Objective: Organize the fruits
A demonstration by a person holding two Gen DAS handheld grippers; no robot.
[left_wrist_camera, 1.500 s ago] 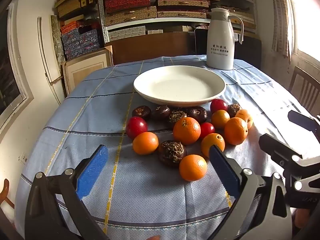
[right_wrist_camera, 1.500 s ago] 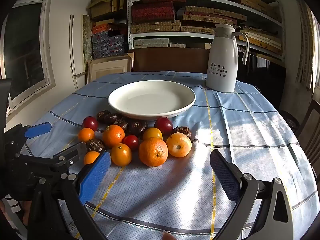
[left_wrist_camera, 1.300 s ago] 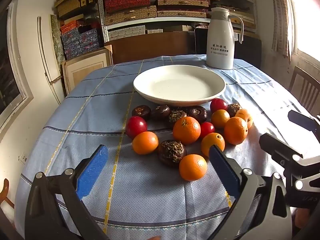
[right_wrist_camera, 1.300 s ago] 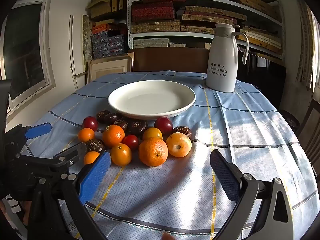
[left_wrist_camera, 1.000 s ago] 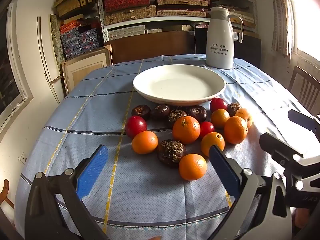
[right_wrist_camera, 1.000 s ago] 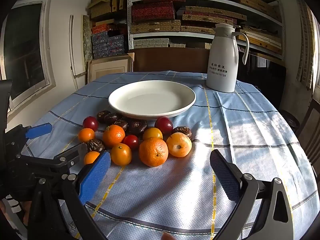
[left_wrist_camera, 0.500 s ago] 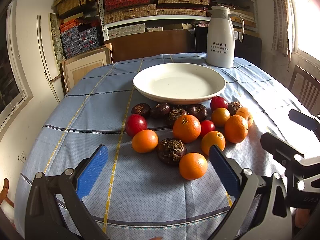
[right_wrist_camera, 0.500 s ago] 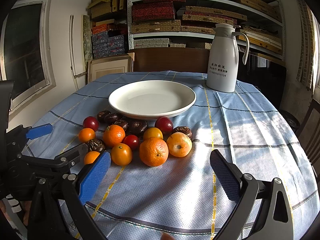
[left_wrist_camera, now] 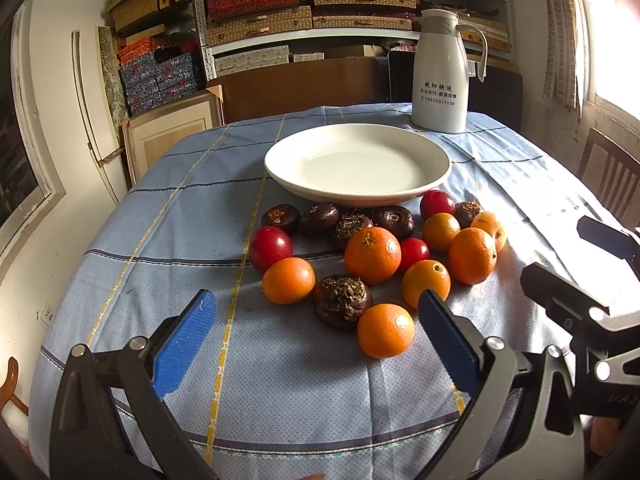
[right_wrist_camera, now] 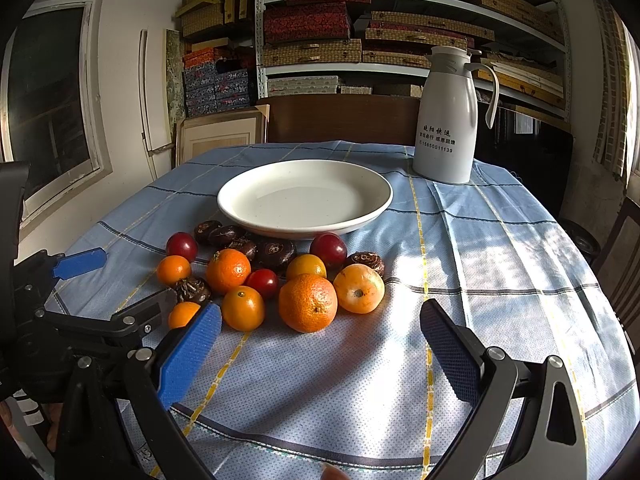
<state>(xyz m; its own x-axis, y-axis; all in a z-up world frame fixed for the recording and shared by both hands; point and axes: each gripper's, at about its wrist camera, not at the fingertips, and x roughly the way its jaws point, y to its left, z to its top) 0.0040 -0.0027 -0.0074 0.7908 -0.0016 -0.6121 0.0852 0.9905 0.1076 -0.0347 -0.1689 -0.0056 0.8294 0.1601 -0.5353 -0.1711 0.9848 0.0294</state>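
Observation:
Several fruits lie in a loose cluster on the blue cloth in front of an empty white plate (left_wrist_camera: 424,184) (right_wrist_camera: 240,204): oranges (left_wrist_camera: 372,255) (right_wrist_camera: 308,302), red tomatoes (left_wrist_camera: 270,243) (right_wrist_camera: 328,249) and dark brown chestnut-like fruits (left_wrist_camera: 342,300) (right_wrist_camera: 274,253). My left gripper (left_wrist_camera: 316,340) hangs open just short of the nearest small orange (left_wrist_camera: 385,330), holding nothing. My right gripper (right_wrist_camera: 320,352) is also open, a little short of the large orange, with nothing between its fingers.
A white thermos jug (left_wrist_camera: 440,72) (right_wrist_camera: 448,120) stands behind the plate at the right. Shelves of boxes (right_wrist_camera: 360,20) and a wooden chair back (right_wrist_camera: 340,118) lie beyond the table. Another chair (left_wrist_camera: 612,176) stands at the right edge.
Both grippers have crept slightly forward and lower toward the fruit; the fruits and plate have not moved. Both stay open.

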